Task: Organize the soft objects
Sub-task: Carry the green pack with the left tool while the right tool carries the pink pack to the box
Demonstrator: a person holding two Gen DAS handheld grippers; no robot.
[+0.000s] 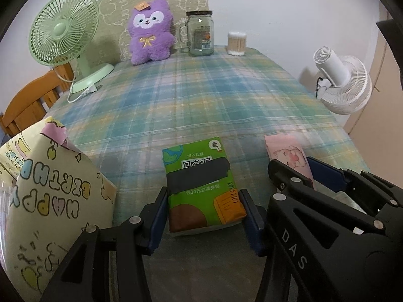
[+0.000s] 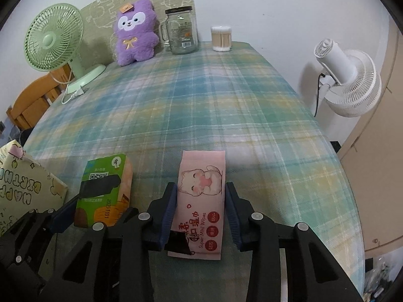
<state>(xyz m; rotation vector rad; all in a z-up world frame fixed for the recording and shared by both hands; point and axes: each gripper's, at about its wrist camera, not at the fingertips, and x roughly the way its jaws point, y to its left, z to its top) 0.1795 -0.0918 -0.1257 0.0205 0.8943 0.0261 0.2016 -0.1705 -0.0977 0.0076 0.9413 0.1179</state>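
Both grippers down on the plaid tablecloth (image 2: 201,95), near edge, each straddling a soft pack. Left gripper (image 1: 205,209): jaws about half open, blue pads set against the long sides of the green tissue pack (image 1: 201,183), at roughly 6 o'clock in the left wrist view; the pads look to touch the wrapper, though I see no squeeze dent. Right gripper (image 2: 200,214): jaws narrower, pads flush on both long edges of the pink wet-wipes pack (image 2: 201,196), at 6 o'clock in the right wrist view; it reads as gripped. The two packs lie side by side, near each other but apart, green at 9 o'clock from pink. A birthday gift bag (image 1: 50,196) stands at 8 o'clock, just beside the green pack; probably the destination, unconfirmed. Handling, my judgement: both packs are light, squashy, with slick film wrappers; tissues will compress readily, wipes denser and a little floppy. Best held mid-length across the narrow width, as now, firmly enough not to slide. Purple plush toy (image 1: 149,32) sits far back at 12 o'clock, untouched.
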